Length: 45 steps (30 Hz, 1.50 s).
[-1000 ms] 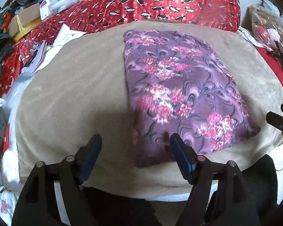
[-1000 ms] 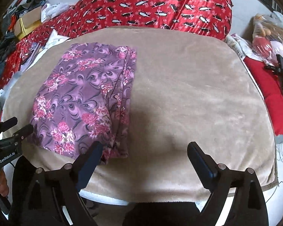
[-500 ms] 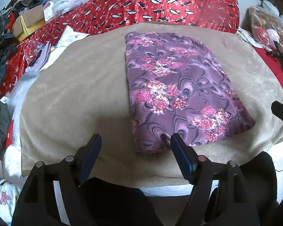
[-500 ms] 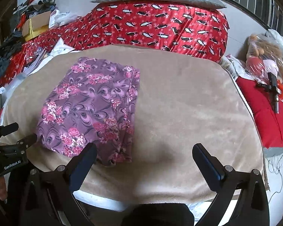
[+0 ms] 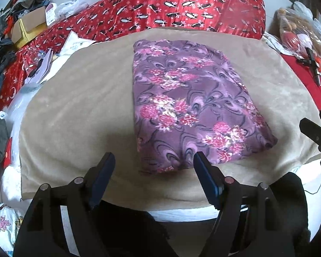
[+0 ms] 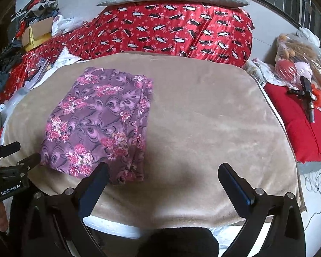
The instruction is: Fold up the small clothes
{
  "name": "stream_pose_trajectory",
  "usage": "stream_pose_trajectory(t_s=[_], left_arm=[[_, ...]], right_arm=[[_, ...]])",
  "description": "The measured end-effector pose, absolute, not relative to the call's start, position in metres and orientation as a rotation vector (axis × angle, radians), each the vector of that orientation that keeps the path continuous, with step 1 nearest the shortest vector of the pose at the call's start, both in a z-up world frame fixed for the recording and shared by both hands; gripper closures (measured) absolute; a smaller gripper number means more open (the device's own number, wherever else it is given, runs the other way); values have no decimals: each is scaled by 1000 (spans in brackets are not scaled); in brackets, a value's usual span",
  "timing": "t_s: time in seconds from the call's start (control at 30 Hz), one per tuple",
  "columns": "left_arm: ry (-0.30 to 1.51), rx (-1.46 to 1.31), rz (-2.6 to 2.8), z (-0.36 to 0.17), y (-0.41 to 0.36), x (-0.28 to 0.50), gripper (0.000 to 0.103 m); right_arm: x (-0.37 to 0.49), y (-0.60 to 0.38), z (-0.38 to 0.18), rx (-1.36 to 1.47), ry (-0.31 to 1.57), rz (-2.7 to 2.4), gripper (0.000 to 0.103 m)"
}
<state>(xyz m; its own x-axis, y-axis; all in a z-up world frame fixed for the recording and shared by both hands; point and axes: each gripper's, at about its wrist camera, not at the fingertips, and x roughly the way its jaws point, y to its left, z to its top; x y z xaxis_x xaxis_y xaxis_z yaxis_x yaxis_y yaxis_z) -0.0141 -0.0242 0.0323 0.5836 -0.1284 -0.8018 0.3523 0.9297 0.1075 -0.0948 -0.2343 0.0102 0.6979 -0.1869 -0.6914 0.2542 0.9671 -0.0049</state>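
Observation:
A purple garment with pink flowers (image 5: 188,107) lies folded into a flat rectangle on a beige blanket (image 5: 79,107); it also shows in the right wrist view (image 6: 100,122), left of the blanket's middle (image 6: 214,124). My left gripper (image 5: 154,162) is open and empty, held back over the blanket's near edge just short of the garment's near end. My right gripper (image 6: 162,171) is open and empty, near the garment's near right corner. The right gripper's tip shows at the left view's right edge (image 5: 316,128), and the left gripper shows at the right view's left edge (image 6: 10,167).
A red patterned quilt (image 5: 182,6) is heaped behind the blanket. Papers and a cardboard box (image 5: 30,25) lie at the far left. A bagged stuffed toy (image 6: 299,62) and a black tool (image 6: 308,94) rest on a red cushion at the right.
Both grippers have drawn back and up from the garment, so more of the blanket and room shows. The garment lies still. Both stay open.

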Motion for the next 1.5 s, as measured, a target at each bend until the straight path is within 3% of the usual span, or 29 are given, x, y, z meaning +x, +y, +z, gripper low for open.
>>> stream_pose_trajectory(t_s=[1.5], left_arm=[[901,248,-397,44,-51,-36,27]], right_arm=[[-104,-252,3,187,784,-282,1]])
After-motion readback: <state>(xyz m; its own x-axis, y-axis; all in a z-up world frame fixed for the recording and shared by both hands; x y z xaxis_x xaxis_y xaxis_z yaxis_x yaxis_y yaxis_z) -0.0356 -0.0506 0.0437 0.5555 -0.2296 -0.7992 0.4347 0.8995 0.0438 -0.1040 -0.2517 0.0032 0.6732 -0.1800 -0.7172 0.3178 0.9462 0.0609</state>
